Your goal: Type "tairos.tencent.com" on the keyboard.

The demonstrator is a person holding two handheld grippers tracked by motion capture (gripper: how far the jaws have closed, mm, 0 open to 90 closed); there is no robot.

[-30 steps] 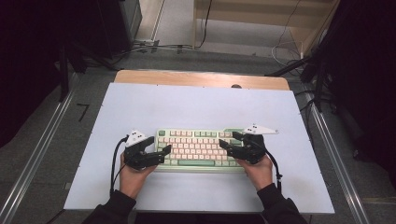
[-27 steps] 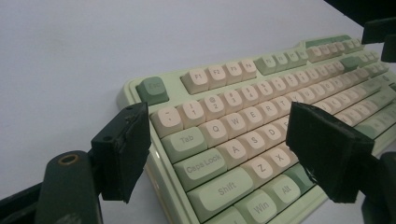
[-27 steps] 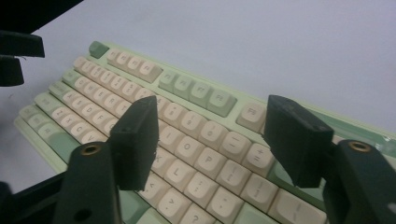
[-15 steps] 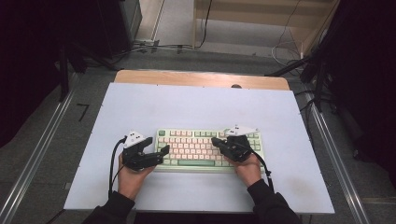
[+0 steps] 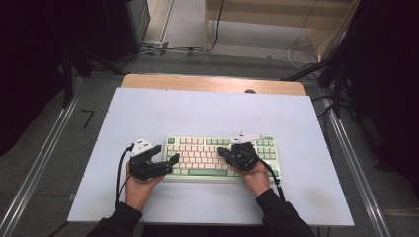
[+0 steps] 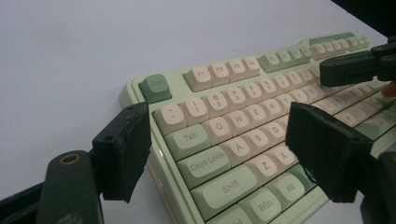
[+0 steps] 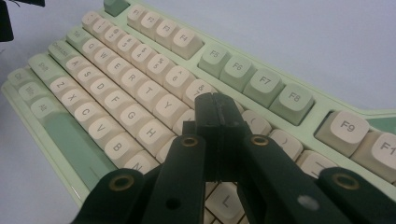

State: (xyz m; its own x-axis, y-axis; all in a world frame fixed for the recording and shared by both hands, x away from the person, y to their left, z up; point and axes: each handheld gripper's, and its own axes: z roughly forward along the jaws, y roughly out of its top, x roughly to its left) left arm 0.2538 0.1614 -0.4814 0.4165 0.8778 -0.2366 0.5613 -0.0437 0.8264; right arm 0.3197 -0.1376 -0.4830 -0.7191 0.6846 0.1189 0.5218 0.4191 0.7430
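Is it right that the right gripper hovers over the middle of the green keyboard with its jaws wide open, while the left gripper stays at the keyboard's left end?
Not quite. The right gripper has its jaws shut, pressed together with nothing between them, as the right gripper view shows. The rest holds: it is over the middle of the green keyboard, and the left gripper is at its left end.

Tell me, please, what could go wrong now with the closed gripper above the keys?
The shut right gripper hovers over tightly packed cream keycaps; its broad tip could press two keys together. The open left gripper straddles the pale green keyboard's corner without clamping it, so a push may slide the keyboard on the smooth white table.
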